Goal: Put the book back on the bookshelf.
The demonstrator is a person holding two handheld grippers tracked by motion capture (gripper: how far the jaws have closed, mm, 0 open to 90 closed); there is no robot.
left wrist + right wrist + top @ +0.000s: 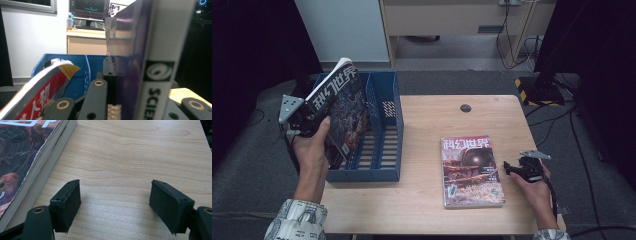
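Observation:
My left gripper [318, 120] is shut on a magazine [341, 107] with a dark illustrated cover, held upright and tilted over the left part of the blue file rack [387, 165]. In the left gripper view the magazine's white spine [160, 62] and purple cover stand between the jaws of the left gripper [125, 75]. A second magazine with a red cover [37, 92] leans at the lower left against the rack [75, 61]. My right gripper [510, 167] [115, 200] rests open on the table, just right of a small stack of magazines [471, 170] [30, 157].
The wooden table [432, 115] has a round cable hole [466, 107] near its far edge. Beyond the table are a cabinet, cables and a black stand [542, 80] on the floor. A desk with monitors [90, 12] stands behind the rack.

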